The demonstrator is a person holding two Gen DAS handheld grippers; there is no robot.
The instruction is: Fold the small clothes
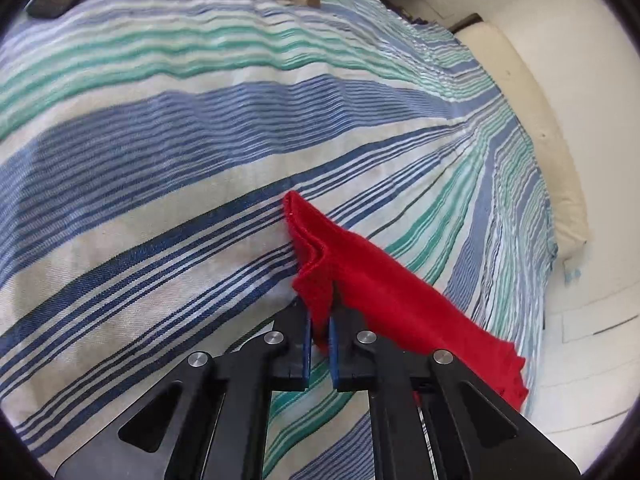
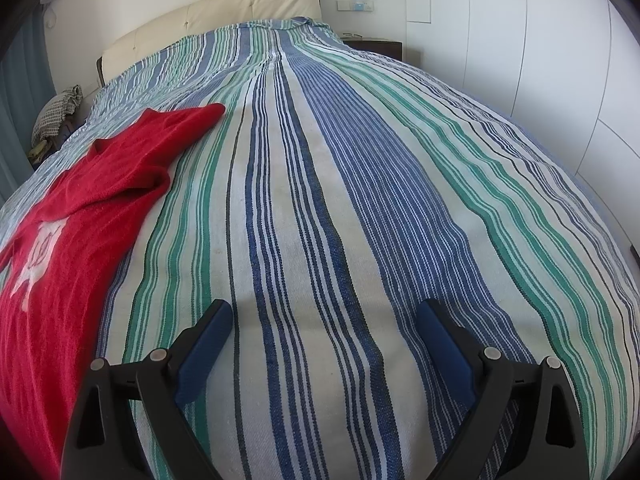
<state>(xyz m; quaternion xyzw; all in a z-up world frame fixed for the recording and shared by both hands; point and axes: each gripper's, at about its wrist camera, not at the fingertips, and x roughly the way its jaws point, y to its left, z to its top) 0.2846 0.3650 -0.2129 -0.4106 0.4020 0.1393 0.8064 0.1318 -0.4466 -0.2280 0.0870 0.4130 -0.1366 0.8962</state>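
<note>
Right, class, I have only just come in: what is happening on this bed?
A person is folding a small red garment on a bed with a striped cover, using a handheld gripper in each hand. The left gripper is shut on a bunched bit of the red cloth, which drapes away to its right. The right gripper is open above bare cover, holding nothing. The garment lies mostly spread out, not yet folded.

red garment: fuzzy matt knit | bedspread: coarse woven cloth | headboard: smooth padded
</note>
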